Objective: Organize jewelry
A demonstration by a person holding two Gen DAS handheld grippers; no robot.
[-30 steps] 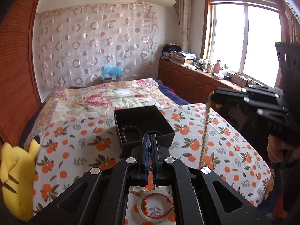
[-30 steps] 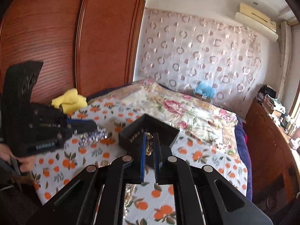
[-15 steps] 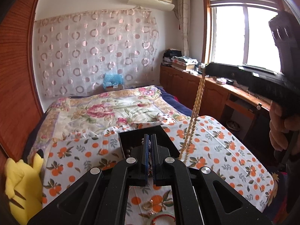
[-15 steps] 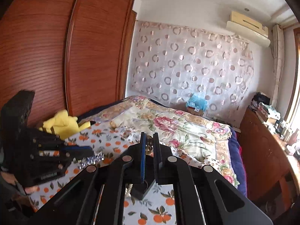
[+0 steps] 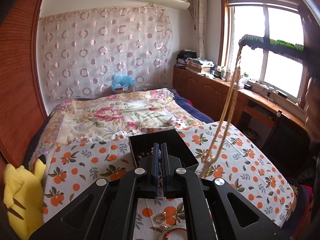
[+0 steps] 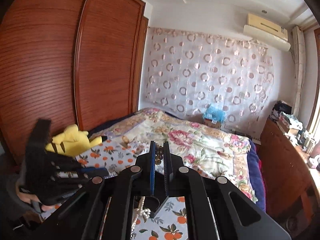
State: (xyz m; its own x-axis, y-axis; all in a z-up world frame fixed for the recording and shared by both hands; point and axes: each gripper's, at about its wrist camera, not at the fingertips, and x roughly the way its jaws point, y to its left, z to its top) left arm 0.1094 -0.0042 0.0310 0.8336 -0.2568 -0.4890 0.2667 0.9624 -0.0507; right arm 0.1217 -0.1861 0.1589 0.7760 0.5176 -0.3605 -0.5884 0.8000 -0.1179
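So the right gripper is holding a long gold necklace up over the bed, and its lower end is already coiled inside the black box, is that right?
Not quite. The right gripper does hold the long gold necklace up over the bed, but its lower end is not inside the black box. The left wrist view shows it hanging down beside the box, ending over the orange-print cloth.

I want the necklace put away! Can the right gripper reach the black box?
Probably yes: the right gripper holds the necklace beside the black box, though the left gripper hovers near it, gripping a bracelet.
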